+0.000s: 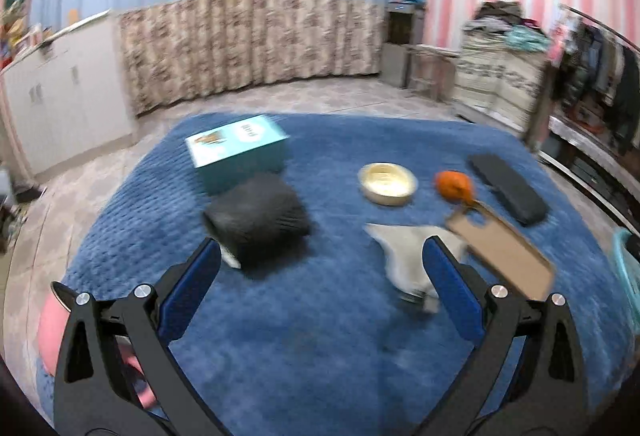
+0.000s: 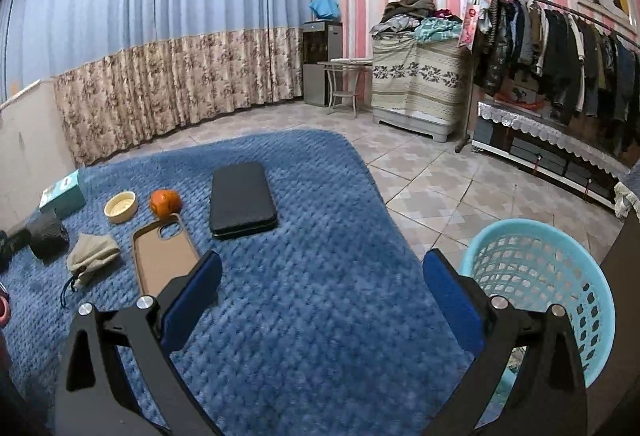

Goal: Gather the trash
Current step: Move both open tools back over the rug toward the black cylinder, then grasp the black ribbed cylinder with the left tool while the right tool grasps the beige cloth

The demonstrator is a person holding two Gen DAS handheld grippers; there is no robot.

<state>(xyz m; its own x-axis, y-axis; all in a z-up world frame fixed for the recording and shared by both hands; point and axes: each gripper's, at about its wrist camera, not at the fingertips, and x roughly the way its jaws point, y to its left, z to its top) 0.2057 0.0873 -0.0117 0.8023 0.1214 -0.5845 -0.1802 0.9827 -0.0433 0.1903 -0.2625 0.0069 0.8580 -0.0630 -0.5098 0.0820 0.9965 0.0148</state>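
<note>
Several items lie on a blue blanket (image 1: 320, 336): a teal box (image 1: 238, 152), a folded dark cloth (image 1: 258, 220), a cream bowl (image 1: 387, 183), an orange fruit (image 1: 454, 185), a beige drawstring pouch (image 1: 404, 256), a tan phone case (image 1: 502, 254) and a black flat case (image 1: 507, 188). My left gripper (image 1: 322, 290) hovers open above the blanket between the dark cloth and the pouch, holding nothing. My right gripper (image 2: 322, 292) is open and empty over bare blanket, right of the phone case (image 2: 164, 256). A light-blue basket (image 2: 548, 288) stands just beyond its right finger.
The blanket (image 2: 312, 236) ends at a tiled floor (image 2: 440, 180). Curtains (image 2: 180, 76) run along the far side; a clothes rack (image 2: 560, 44), a covered cabinet (image 2: 416, 84) and a small stool (image 2: 344, 84) stand at the right. White cupboards (image 1: 60, 96) line the left.
</note>
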